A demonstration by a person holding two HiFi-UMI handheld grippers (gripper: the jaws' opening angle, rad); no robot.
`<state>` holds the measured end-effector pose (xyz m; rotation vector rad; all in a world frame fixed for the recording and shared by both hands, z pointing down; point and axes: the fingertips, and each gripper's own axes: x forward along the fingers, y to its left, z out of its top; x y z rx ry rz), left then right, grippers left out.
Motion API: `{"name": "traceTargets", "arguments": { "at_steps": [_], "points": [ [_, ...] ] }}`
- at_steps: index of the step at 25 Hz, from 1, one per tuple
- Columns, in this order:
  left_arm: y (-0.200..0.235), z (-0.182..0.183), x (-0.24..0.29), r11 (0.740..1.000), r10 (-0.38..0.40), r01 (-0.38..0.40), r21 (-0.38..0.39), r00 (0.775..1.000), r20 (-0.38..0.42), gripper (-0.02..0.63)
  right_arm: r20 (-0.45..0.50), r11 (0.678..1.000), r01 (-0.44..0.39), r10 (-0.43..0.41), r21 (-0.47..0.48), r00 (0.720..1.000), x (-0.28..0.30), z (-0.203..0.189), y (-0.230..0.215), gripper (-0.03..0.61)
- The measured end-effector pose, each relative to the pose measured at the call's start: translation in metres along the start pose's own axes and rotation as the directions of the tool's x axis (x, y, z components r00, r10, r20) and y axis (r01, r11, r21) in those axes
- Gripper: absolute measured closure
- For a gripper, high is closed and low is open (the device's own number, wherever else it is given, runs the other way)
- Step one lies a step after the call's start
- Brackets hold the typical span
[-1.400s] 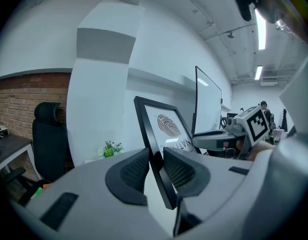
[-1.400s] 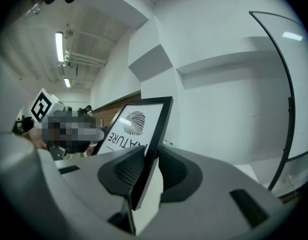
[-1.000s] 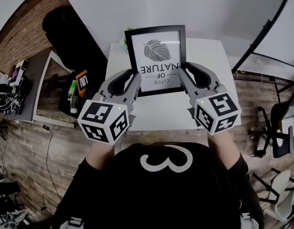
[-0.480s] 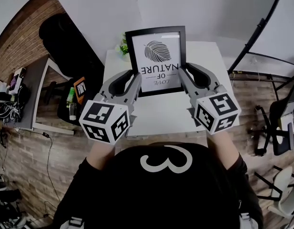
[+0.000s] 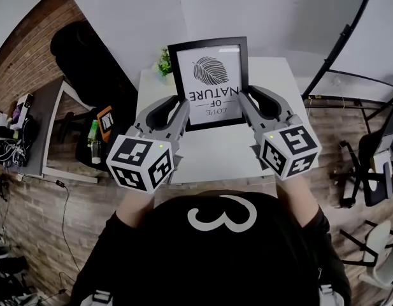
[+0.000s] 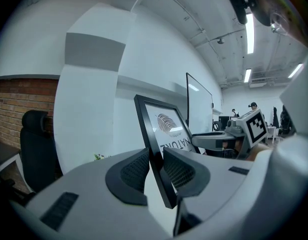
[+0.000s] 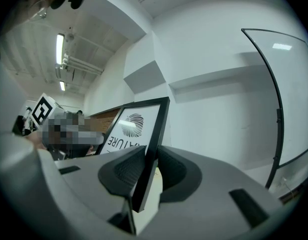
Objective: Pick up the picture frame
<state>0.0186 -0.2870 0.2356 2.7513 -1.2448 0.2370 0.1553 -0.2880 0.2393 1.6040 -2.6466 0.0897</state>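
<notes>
A black picture frame [image 5: 211, 81] with a leaf print and the words "LOVE OF NATURE" is held up off the white table [image 5: 209, 152], its face toward me. My left gripper [image 5: 181, 106] is shut on the frame's left edge [image 6: 154, 154]. My right gripper [image 5: 244, 102] is shut on its right edge [image 7: 154, 144]. In each gripper view the frame's black border sits pinched between the ribbed pads [image 6: 136, 171], and the other gripper shows beyond the print.
A small green plant [image 5: 163, 61] stands at the table's far left corner, behind the frame. To the left are a grey desk [image 5: 46, 126] and a black office chair [image 5: 81, 50]; a black curved stand [image 5: 339, 43] rises on the right. Brick-pattern floor surrounds the table.
The frame has risen a little with both grippers still holding it. The table now looks smaller and lower, and the plant behind the frame has come into view.
</notes>
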Motion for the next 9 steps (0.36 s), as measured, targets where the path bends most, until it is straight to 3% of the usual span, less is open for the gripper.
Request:
{"name": "traceTargets", "arguments": {
  "at_steps": [9],
  "points": [
    [0.0004, -0.0013, 0.0025, 1.0, 0.0, 0.0, -0.014, 1.0, -0.011, 0.514, -0.01, 1.0, -0.004, 0.004, 0.003, 1.0, 0.0012, -0.0013, -0.002, 0.485]
  ]
}}
